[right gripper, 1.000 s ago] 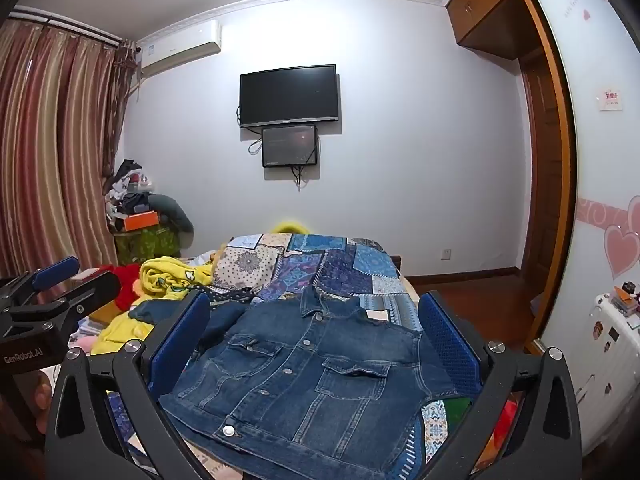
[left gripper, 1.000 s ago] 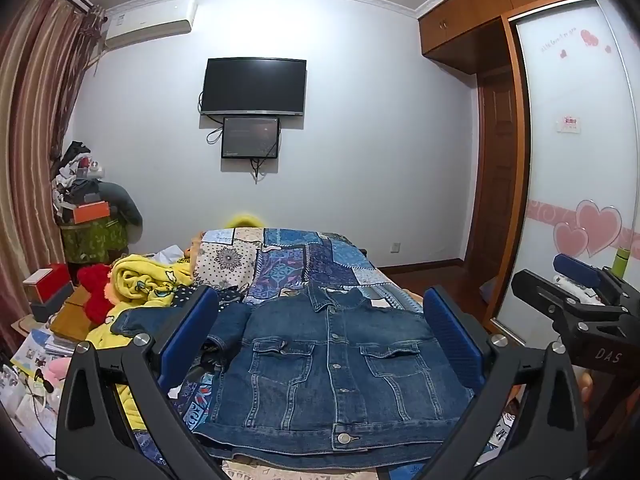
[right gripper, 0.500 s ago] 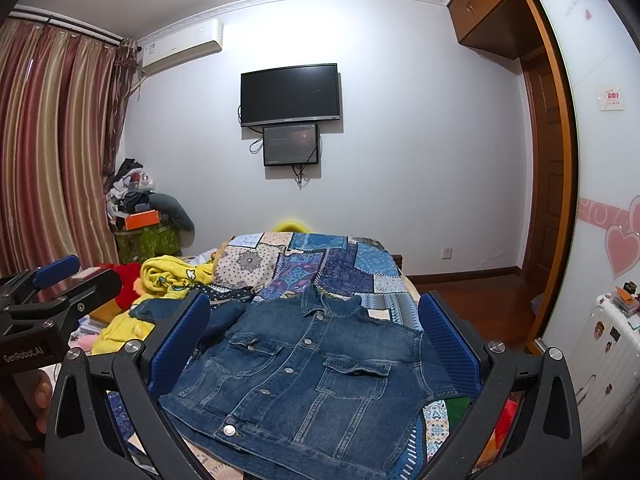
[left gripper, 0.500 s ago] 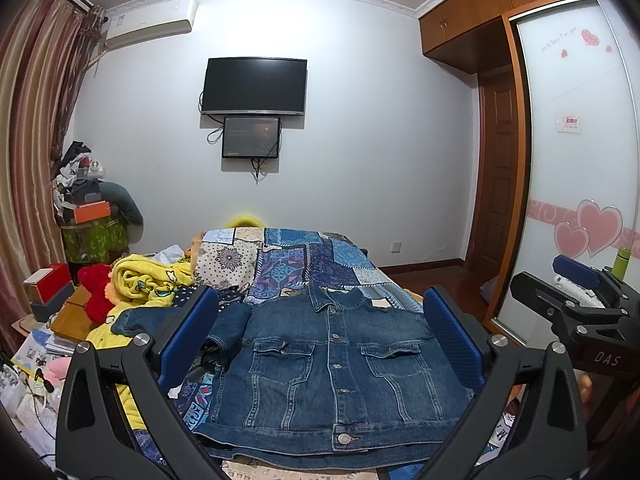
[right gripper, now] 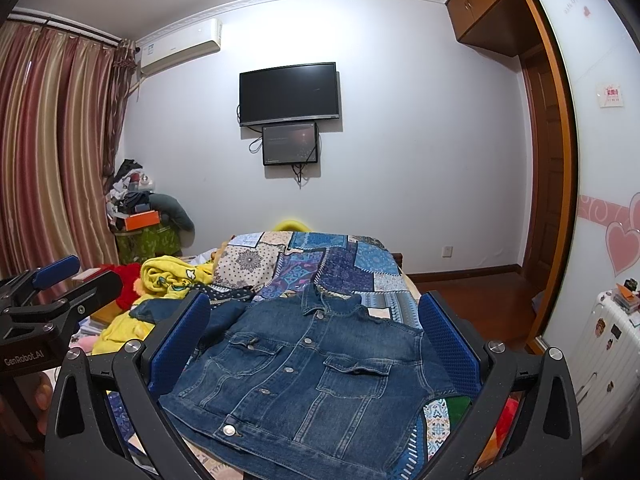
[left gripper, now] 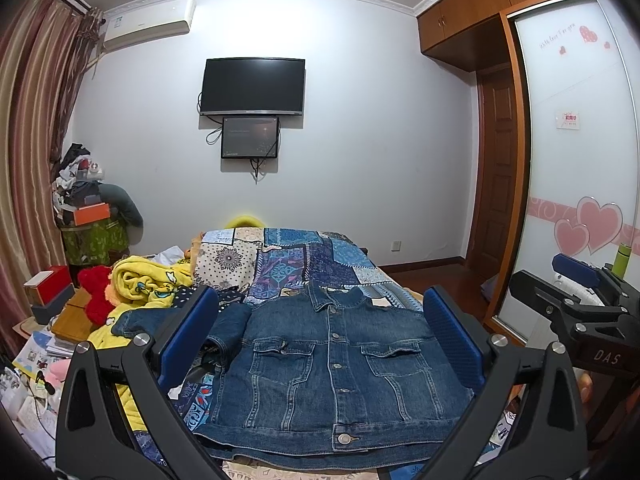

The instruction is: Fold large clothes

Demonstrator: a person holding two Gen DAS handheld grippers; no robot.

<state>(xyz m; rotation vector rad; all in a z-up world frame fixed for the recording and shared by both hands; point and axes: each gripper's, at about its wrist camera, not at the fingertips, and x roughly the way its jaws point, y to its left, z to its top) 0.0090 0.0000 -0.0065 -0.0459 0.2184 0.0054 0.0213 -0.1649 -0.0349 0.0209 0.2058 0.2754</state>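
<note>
Jacket: denim jacket (left gripper: 332,364) flat on patchwork bed (left gripper: 304,256), buttoned (front up).
Left tongs (left gripper: 320,340): spread wide, empty.
Right tongs (right gripper: 316,340): spread wide, empty.

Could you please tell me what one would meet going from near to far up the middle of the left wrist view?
Blue denim jacket lying buttoned and face up → blue patchwork bedspread → yellow rounded object behind the bed's far end → small dark screen on the wall → large black wall-mounted television.
</note>
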